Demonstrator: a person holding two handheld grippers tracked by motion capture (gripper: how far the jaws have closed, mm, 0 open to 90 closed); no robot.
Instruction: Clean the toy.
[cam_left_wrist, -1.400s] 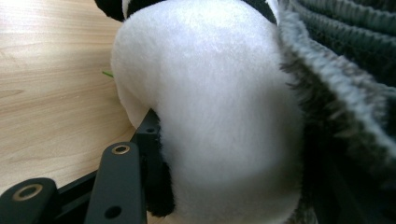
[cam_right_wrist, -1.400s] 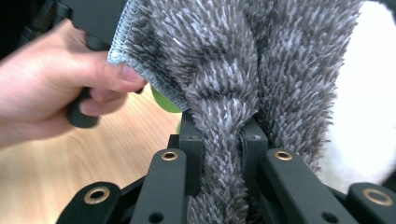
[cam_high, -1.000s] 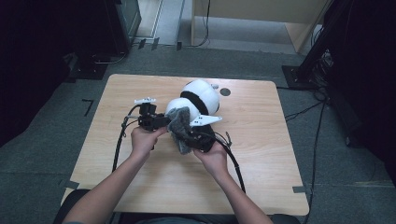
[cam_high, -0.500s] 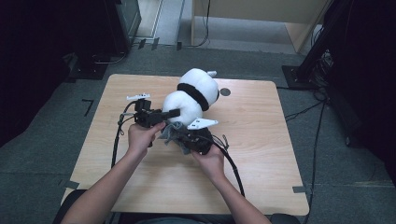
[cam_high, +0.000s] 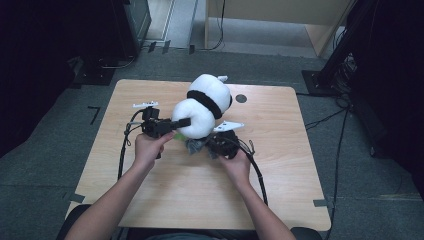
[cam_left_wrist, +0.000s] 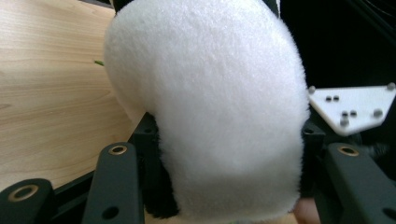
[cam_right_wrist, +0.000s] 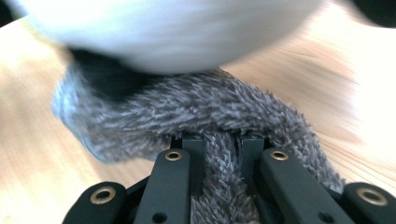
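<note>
Left hand-held gripper (cam_left_wrist: 219, 186) squeezes plush toy's white body (cam_left_wrist: 205, 102); right hand-held gripper (cam_right_wrist: 219, 140) pinches its grey fur (cam_right_wrist: 196, 112).

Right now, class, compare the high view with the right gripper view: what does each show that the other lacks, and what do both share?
High view alone: the whole white plush toy with its black band, both forearms, the left hand-held gripper against the toy's white end, and the floor around the wooden table.

Right gripper view alone: the right hand-held gripper up close, jaws pinched on grey fur.

Both: the toy's white body, its grey part and the tabletop.
</note>
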